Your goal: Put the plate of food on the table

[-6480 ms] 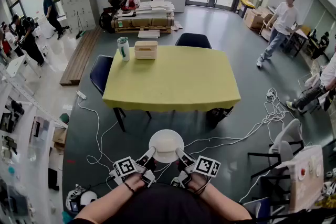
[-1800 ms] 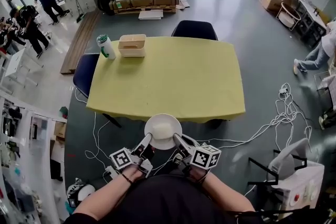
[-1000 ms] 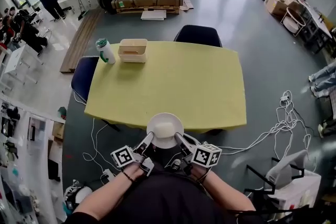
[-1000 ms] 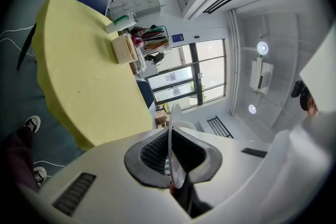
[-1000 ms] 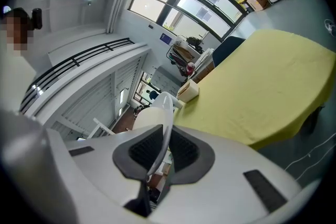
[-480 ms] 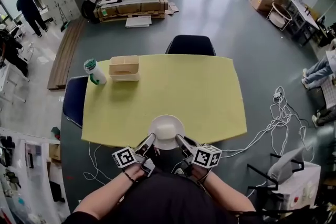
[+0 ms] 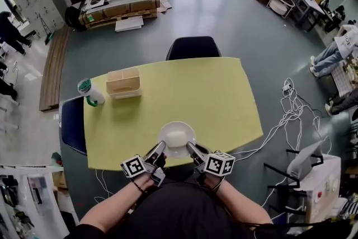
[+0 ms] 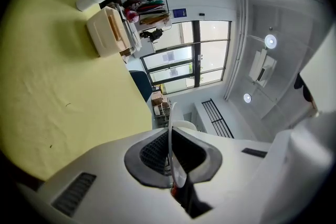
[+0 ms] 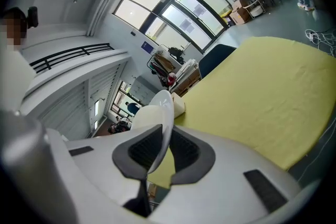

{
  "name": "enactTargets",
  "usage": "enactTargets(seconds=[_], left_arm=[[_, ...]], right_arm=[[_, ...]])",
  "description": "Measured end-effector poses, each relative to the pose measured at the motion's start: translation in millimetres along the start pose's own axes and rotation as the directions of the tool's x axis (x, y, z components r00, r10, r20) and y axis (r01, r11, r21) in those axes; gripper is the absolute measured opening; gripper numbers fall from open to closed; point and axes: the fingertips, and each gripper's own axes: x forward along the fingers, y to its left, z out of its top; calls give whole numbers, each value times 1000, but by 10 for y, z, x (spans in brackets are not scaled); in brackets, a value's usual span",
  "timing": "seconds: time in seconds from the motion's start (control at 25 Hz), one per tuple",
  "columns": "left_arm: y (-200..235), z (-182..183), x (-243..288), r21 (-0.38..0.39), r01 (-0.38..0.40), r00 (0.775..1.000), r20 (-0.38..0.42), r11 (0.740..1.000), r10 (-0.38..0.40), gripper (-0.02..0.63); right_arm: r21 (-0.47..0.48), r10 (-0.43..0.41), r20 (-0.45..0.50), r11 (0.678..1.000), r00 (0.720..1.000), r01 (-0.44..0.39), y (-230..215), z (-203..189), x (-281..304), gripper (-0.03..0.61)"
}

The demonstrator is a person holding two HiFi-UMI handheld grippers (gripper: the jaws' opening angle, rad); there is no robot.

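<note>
Left gripper view: left gripper (image 8: 170, 153) jaws clamped on the thin rim of a round white plate (image 8: 169, 122), seen edge-on between the dark ribbed pads. Right gripper view: right gripper (image 9: 156, 150) jaws closed on the opposite rim of the same plate, the pale mound of food (image 9: 144, 115) showing past the pads. Head view: both grippers sit lower centre of the frame, one on each side of the plate, each with its black-and-white marker cube (image 7: 134, 166) near the person's hands. Plate is level, with the food in its middle. It sits over the near edge of the rectangular yellow-covered table (image 7: 207, 92), lower centre of the frame; cannot tell if it touches the cloth. On the table's far left corner, upper left of the tabletop, a beige rectangular box (image 7: 123, 82) stands with a white bottle with a green cap (image 7: 89, 92) just beside it on the left; both are well apart from the plate. A dark blue chair (image 7: 194, 46) is tucked in at the far side of the table, and a second dark blue chair (image 7: 72, 123) at its left end. White cables (image 7: 282, 120) trail over the grey floor on the right. A pallet stacked with flat cardboard (image 7: 120, 3) is at upper left.
</note>
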Motion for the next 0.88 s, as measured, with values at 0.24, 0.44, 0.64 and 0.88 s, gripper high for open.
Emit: enactTargets(seconds=[0.24, 0.44, 0.64, 0.88], left_arm=[[104, 88, 76, 11, -25, 999, -27, 1000, 25, 18], [274, 42, 159, 28, -58, 998, -33, 998, 59, 18], [535, -66, 266, 55, -94, 995, -16, 994, 95, 20], [801, -206, 369, 77, -136, 991, -6, 988, 137, 21]], right_arm=[[26, -20, -14, 999, 1000, 20, -82, 27, 119, 48], [36, -13, -54, 999, 998, 15, -296, -30, 205, 52], [20, 18, -112, 1000, 994, -15, -580, -77, 306, 51], [18, 37, -161, 999, 986, -35, -875, -146, 394, 52]])
